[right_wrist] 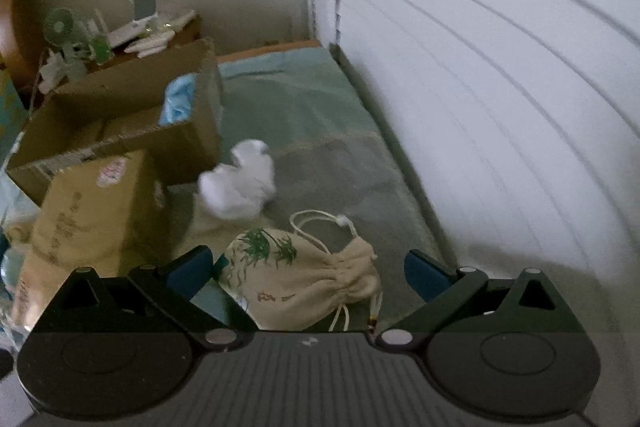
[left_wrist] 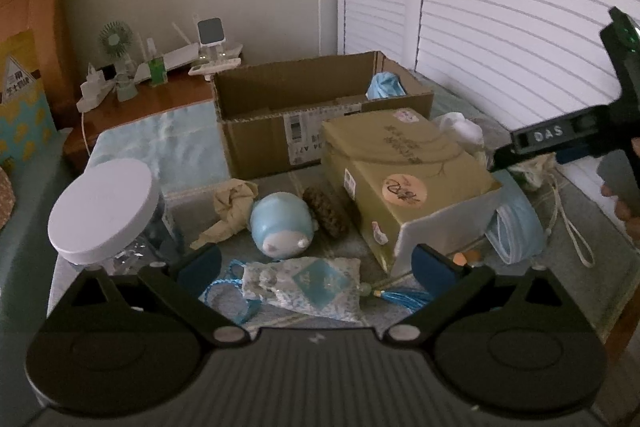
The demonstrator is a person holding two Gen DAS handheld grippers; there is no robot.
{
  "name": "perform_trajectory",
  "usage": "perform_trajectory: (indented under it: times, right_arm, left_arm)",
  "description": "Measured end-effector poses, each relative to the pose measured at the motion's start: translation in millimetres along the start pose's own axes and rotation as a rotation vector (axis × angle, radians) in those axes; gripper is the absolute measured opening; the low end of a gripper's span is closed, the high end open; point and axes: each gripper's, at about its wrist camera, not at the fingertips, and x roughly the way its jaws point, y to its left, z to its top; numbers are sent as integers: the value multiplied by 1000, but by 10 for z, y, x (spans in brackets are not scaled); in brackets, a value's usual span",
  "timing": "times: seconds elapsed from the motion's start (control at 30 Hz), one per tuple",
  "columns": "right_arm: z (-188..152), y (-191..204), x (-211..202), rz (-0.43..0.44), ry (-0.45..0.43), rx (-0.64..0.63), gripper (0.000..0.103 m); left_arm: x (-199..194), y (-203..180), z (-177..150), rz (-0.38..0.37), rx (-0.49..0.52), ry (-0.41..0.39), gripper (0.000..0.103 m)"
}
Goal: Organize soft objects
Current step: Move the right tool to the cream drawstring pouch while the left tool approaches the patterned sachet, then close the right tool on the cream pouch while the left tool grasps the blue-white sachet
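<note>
My left gripper [left_wrist: 318,263] is open over a patterned sachet [left_wrist: 304,287] with a blue tassel. Beyond it lie a light blue plush [left_wrist: 280,223], a beige crumpled cloth [left_wrist: 232,207] and a brown pinecone-like ball [left_wrist: 326,213]. A blue face mask [left_wrist: 516,227] lies right of the olive box. An open cardboard box [left_wrist: 320,107] at the back holds a blue cloth [left_wrist: 384,87]. My right gripper [right_wrist: 308,269] is open around a beige drawstring pouch [right_wrist: 296,283] with green bamboo print. A white crumpled cloth [right_wrist: 240,187] lies beyond it. The cardboard box [right_wrist: 120,131] is at its left.
An olive gift box [left_wrist: 404,179] lies in the middle. A jar with a white lid [left_wrist: 104,211] stands at the left. A wooden side table [left_wrist: 152,103] carries a small fan and bottles. White louvred doors [right_wrist: 480,107] run along the right edge.
</note>
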Motion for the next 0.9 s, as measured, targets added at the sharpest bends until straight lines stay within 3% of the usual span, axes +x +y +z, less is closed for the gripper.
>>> perform_trajectory:
  times: [0.4,0.57,0.83,0.9]
  right_arm:
    - [-71,-19,20,-5,18,-13,103]
    - [-82,3,32,-11,16,-22,103]
    - [-77,-7,36,-4,16,-16,103]
    - [-77,-5,36,-3,15,-18,103]
  left_arm:
    - [179,-16,-86,34,-27,42,101]
    - [234,-29,-132,93,-57,34,99]
    - [354,-76,-167,94,14,51,97]
    - [377,-52,-155,85,9,49,92]
